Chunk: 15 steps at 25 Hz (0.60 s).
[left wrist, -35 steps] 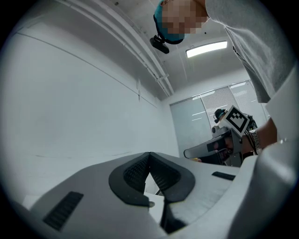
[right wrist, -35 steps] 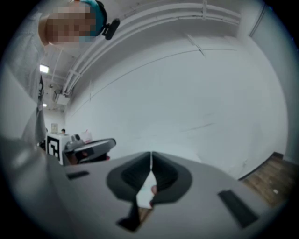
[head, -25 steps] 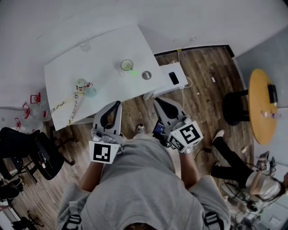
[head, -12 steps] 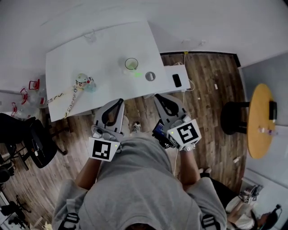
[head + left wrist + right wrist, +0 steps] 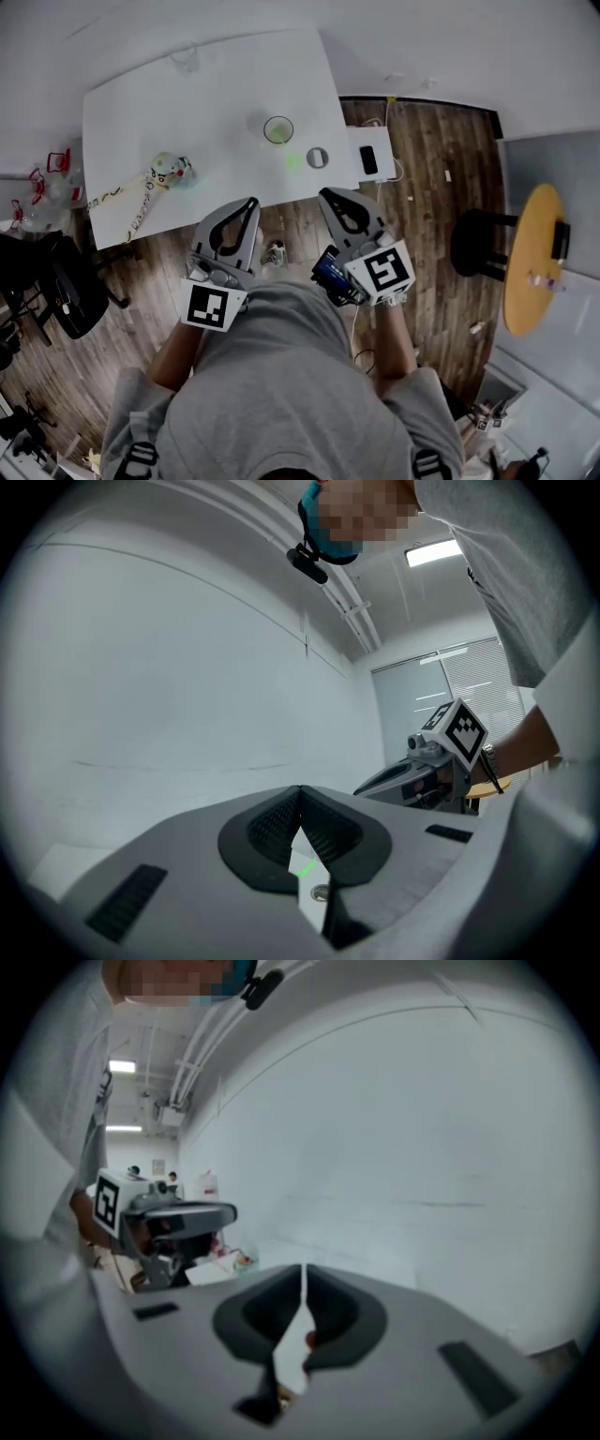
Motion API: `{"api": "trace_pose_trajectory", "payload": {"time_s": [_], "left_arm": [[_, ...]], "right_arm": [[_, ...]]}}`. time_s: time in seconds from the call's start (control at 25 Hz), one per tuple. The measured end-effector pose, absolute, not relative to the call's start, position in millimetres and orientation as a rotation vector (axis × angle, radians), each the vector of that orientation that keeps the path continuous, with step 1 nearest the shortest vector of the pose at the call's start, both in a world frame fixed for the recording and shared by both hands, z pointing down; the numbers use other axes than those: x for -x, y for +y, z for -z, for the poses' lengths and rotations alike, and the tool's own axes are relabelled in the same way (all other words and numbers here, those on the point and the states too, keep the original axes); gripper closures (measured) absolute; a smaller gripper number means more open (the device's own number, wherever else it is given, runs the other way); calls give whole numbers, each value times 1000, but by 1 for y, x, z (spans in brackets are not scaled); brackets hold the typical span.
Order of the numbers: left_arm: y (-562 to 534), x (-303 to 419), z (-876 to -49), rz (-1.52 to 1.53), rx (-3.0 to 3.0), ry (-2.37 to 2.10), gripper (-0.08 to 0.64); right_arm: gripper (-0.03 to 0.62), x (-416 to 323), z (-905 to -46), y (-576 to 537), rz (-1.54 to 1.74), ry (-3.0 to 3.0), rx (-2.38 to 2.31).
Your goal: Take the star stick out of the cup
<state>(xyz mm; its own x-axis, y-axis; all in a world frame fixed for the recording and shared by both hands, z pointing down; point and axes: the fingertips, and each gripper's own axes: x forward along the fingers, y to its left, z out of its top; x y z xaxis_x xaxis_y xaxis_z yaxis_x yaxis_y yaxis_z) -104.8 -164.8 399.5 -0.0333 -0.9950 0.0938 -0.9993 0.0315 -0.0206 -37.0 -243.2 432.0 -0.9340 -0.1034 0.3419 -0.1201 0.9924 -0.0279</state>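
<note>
On the white table [image 5: 187,112] a clear cup [image 5: 278,129] stands near the right edge, with something green in it. A green mark [image 5: 293,159] lies just in front of the cup; I cannot tell whether it is the star stick. My left gripper [image 5: 251,202] is held over the table's near edge, shut and empty. The right gripper [image 5: 325,195] hangs over the wooden floor just short of the table's right corner, also shut and empty. In the left gripper view the closed jaws frame a green streak [image 5: 302,866]. The right gripper [image 5: 441,761] shows beside it.
A round grey disc [image 5: 317,157] lies near the cup. A pale toy with a bead chain [image 5: 169,172] sits at the table's left. A white box with a dark phone [image 5: 368,161] adjoins the table's right side. A black stool [image 5: 469,246], a round yellow table [image 5: 527,267] and a black chair [image 5: 56,291] stand around.
Both grippers have moved forward and slightly down, still shut. The table now sits squarer and nearer in the head view, and the person seated at lower right is out of frame.
</note>
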Motion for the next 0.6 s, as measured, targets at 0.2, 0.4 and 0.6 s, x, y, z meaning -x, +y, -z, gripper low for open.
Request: {"api": "trace_pose_trajectory", "payload": {"time_s": [0.2, 0.4, 0.6], "left_arm": [[-176, 117, -412, -146, -2137, -2177, 525], [-186, 127, -419, -159, -2160, -2147, 525], [-192, 132, -421, -144, -2171, -2141, 525]], "right_arm": [[555, 58, -450, -252, -48, -2737, -120], [554, 74, -469, -257, -3, -2665, -85], [459, 86, -490, -255, 41, -2590, -17]]}}
